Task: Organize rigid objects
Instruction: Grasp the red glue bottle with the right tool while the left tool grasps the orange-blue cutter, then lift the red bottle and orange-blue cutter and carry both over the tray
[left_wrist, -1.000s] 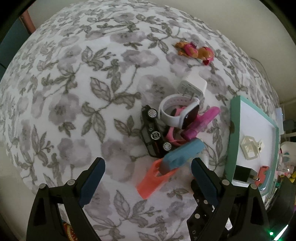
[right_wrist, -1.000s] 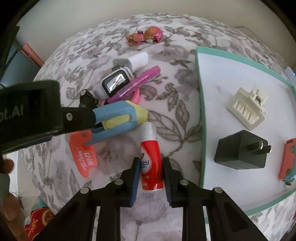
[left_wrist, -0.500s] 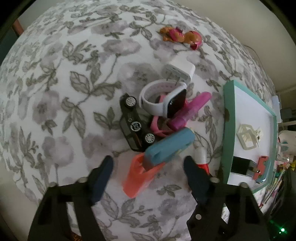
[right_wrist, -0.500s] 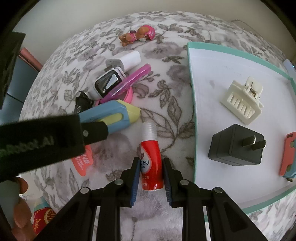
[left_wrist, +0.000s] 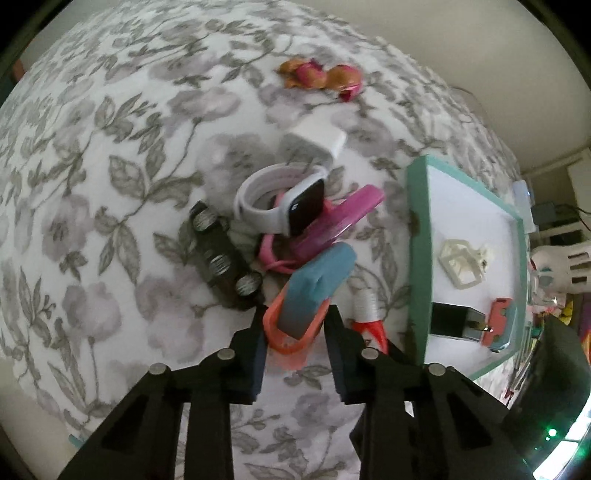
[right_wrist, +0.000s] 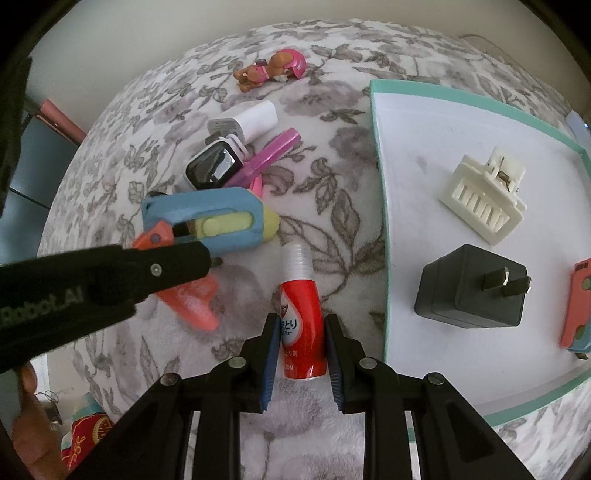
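A blue tool (left_wrist: 321, 273) with a yellow slider lies on the flowered cloth, its near end in an orange holder (left_wrist: 291, 336). My left gripper (left_wrist: 295, 326) points down over that end. Its jaws are closing, and the pads touch the orange holder on both sides. In the right wrist view one of the left fingers (right_wrist: 173, 264) reaches in from the left over the same tool (right_wrist: 207, 218). My right gripper (right_wrist: 301, 332) is shut on a red tube (right_wrist: 300, 306) with a clear cap, lying beside the tray.
A teal-rimmed white tray (right_wrist: 380, 184) on the right holds a cream hair claw (right_wrist: 484, 195), a black plug (right_wrist: 469, 291) and an orange-and-blue piece (right_wrist: 578, 306). Beyond the tool lie a white watch (left_wrist: 258, 210), a black toy car (left_wrist: 221, 258), a magenta case (left_wrist: 343, 218), a white charger (left_wrist: 317, 142) and a toy pup (left_wrist: 321, 75).
The left gripper's jaws came in from wide open to either side of the tool's orange end, and the gripper moved closer over it. The right gripper kept still on the red tube.
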